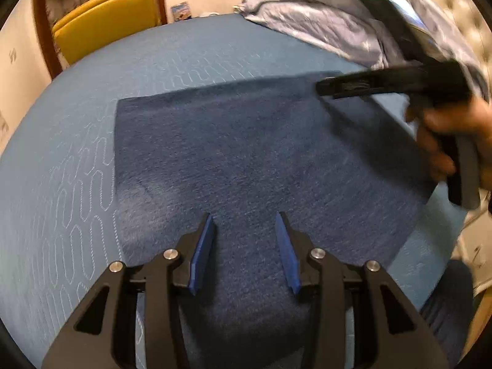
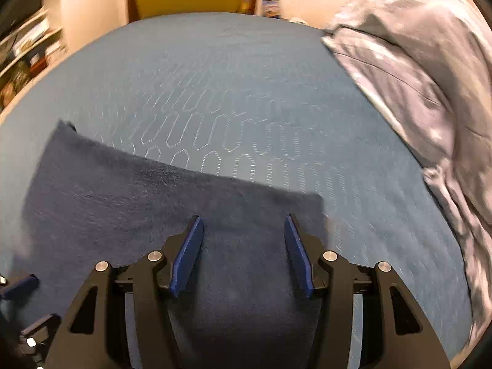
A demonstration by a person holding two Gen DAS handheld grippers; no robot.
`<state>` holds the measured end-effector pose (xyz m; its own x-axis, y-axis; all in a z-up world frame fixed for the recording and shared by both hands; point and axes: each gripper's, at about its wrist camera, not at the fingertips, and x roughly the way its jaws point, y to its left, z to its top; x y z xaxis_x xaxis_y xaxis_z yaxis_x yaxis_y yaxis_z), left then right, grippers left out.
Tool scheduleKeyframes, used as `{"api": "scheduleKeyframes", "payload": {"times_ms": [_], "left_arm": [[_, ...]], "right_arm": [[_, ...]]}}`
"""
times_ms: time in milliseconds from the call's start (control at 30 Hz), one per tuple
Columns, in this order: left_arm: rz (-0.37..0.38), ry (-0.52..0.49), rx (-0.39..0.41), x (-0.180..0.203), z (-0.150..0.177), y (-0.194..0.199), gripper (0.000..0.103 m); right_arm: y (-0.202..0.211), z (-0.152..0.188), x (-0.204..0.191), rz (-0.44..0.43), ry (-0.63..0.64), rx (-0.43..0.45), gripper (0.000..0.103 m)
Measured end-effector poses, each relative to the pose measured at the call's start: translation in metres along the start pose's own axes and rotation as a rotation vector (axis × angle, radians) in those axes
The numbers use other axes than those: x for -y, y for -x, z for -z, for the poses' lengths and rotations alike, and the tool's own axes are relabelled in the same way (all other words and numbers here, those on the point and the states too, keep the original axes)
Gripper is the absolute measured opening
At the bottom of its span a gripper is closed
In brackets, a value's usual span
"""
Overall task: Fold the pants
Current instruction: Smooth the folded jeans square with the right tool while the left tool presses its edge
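My left gripper (image 1: 244,252) hangs over the dark blue pants (image 1: 246,160), its blue-padded fingers (image 1: 201,255) spread wide with nothing between them but the cloth below; whether the tips touch the fabric cannot be told from the left wrist view. My right gripper (image 2: 244,255) is likewise spread wide, its blue fingers (image 2: 187,258) empty and poised above the pants' far right corner. The pants lie flat as a folded rectangle on the blue quilted bed (image 1: 77,160), stitched in rows of looping ovals, with the garment's near end running under both tools and toward the bed's front edge. In the left wrist view my right hand (image 1: 446,141) shows at the right, wrapped around the black handle of the right gripper (image 1: 384,81), which reaches over the pants' far right edge and is blurred by motion. A rumpled grey-blue duvet (image 2: 430,77) is heaped on the bed's right side, well apart from the pants. Beyond the bed stands a yellow chair (image 1: 104,21) against a wood frame, and a small blue box (image 1: 181,12) sits near the wall; its printing is too blurred to read. Shelves (image 2: 27,49) of clutter show at the far left in the right wrist view, with no legible labels.
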<state>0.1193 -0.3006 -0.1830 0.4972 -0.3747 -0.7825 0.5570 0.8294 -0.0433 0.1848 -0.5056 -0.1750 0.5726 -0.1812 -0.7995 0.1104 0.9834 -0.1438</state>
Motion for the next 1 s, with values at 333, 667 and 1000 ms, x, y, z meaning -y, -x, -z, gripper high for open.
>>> {"api": "scheduleKeyframes", "payload": {"times_ms": [333,667,1000], "left_arm": [[-0.028,0.026,-0.021,0.007,0.014,0.010,0.047],[-0.061,-0.016,-0.061,0.018,0.029,0.014,0.051],[0.130,-0.148,0.064,0.047,-0.093,0.003,0.045]], "right_arm": [[0.034,0.085,-0.007,-0.005,-0.047,-0.078,0.061],[0.034,0.095,-0.010,-0.002,-0.051,-0.051,0.061],[0.034,0.094,-0.005,-0.016,-0.068,-0.047,0.061]]}}
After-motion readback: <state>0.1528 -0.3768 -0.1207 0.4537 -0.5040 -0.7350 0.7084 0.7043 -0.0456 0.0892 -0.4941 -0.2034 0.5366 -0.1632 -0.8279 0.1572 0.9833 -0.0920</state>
